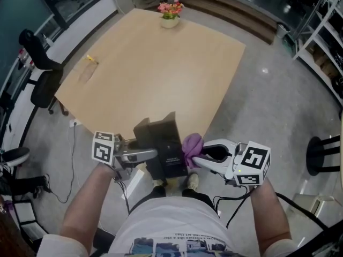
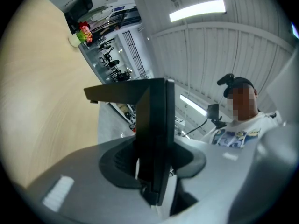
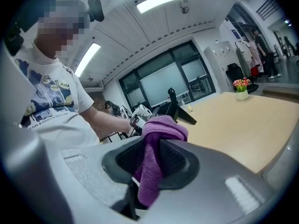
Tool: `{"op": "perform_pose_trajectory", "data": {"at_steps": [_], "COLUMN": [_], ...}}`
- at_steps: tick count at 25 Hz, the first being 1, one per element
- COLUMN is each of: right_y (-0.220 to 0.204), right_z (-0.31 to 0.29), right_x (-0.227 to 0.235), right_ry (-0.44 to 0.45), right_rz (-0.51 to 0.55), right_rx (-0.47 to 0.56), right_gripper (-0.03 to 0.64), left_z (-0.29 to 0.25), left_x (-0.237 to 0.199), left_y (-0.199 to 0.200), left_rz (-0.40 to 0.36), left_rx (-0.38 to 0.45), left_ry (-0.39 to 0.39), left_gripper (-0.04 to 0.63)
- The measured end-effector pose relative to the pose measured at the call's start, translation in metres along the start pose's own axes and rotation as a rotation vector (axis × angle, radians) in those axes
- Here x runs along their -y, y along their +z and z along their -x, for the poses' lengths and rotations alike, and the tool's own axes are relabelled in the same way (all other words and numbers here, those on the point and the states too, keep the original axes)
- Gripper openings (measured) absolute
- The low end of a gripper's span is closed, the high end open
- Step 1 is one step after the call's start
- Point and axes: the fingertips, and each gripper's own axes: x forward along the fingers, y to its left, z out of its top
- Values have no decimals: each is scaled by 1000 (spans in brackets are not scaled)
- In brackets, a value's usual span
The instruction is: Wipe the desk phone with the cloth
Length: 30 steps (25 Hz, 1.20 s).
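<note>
The black desk phone [image 1: 163, 149] is held up off the table's near edge, in front of the person's body. My left gripper [image 1: 140, 155] is shut on its left side; in the left gripper view the phone's thin black body [image 2: 156, 134] stands on edge between the jaws of that gripper [image 2: 154, 176]. My right gripper [image 1: 199, 157] is shut on a bunched purple cloth [image 1: 192, 145], which sits against the phone's right side. In the right gripper view the cloth [image 3: 156, 148] fills the gripper [image 3: 149, 171], and the phone [image 3: 176, 110] shows just beyond it.
A large light wooden table [image 1: 161, 68] stretches ahead, with a pot of flowers [image 1: 170, 13] at its far edge and a small yellow item [image 1: 92, 59] at the left. A black office chair [image 1: 40, 63] stands left, a black stool [image 1: 321, 154] right, shelving [image 1: 321, 31] at far right.
</note>
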Motion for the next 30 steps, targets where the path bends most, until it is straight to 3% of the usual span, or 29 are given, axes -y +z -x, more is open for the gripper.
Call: {"op": "perform_pose_trajectory", "data": {"at_steps": [16,23,30], "right_y": [-100,-114,-109], "right_z": [-17,-55,-83], "right_x": [-50,-85,-82], "right_ry": [19,95,59], "right_rz": [-154,-141,-136], "right_rx": [-165,-215,-210], "right_gripper": [91,91,91], "left_z": [14,20,21], "left_x": [-8,-10,-11], "left_y": [9,18,15], "left_rz": [6,2,14], "left_rx": [27,52,35], "left_ry": [11,13,1], "left_gripper": [179,179,179]}}
